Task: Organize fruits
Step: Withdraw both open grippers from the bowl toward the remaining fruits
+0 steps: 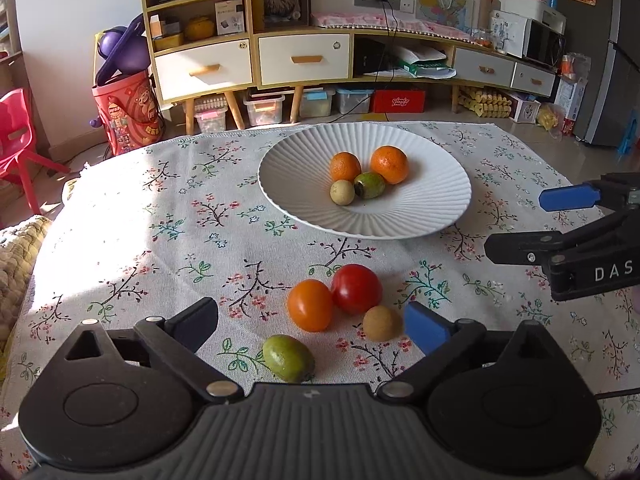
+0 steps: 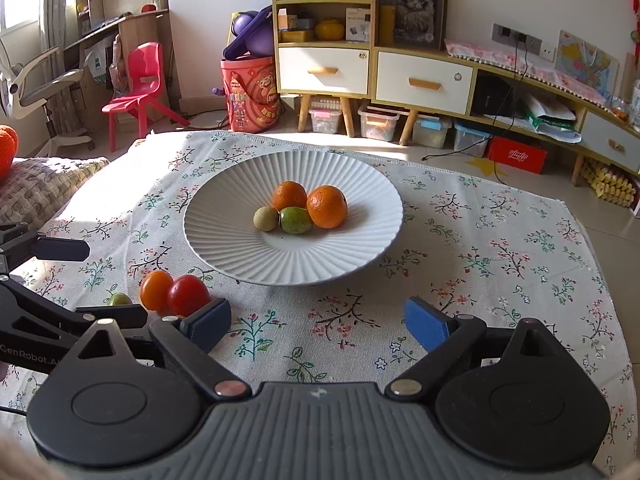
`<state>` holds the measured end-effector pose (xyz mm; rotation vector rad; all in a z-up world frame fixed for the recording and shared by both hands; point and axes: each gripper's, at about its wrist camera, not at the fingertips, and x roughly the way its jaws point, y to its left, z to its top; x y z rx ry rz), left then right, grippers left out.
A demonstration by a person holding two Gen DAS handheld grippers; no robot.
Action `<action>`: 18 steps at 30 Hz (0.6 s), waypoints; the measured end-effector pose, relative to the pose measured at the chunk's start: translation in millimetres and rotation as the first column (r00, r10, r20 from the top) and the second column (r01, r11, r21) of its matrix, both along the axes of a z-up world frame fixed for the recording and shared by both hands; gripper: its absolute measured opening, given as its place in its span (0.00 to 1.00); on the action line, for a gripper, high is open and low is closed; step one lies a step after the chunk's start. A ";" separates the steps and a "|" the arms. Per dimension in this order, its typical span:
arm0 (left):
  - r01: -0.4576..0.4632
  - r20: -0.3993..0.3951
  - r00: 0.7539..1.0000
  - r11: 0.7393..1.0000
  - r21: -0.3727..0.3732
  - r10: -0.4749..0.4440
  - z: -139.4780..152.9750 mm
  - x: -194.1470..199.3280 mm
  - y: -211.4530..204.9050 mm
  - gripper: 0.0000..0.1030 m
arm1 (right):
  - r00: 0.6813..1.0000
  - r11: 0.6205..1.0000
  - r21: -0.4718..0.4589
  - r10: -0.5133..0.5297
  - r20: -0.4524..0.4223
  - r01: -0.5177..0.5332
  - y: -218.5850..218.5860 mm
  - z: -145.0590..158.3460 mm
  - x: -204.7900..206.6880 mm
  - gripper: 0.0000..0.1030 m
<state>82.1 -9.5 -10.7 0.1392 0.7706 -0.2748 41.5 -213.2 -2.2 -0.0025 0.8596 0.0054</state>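
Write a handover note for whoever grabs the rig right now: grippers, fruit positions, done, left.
Left gripper: jaws open, holding nothing, low over the loose fruit.
Right gripper: jaws open, empty, over bare tablecloth in front of the plate.
Done: white ribbed plate holds four pieces: two oranges, a green fruit and a small tan fruit.
Left: four pieces on the cloth near the left gripper: orange tomato, red tomato touching it, small brown fruit, green fruit closest to the camera.
Suggested next: left gripper takes one of these four to the plate.
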 end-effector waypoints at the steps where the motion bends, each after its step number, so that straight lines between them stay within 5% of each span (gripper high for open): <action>1: -0.004 -0.001 1.000 1.000 0.002 0.004 -1.0 -1.6 1.4 0.89 | 1.000 1.000 -0.004 0.000 -0.001 0.000 0.7 -1.2 -1.0 0.92; 18: -0.082 -0.049 0.995 0.996 0.030 0.084 -30.1 -19.0 30.9 0.89 | 0.998 1.000 -0.018 0.025 -0.057 -0.026 26.1 -26.2 -16.1 0.96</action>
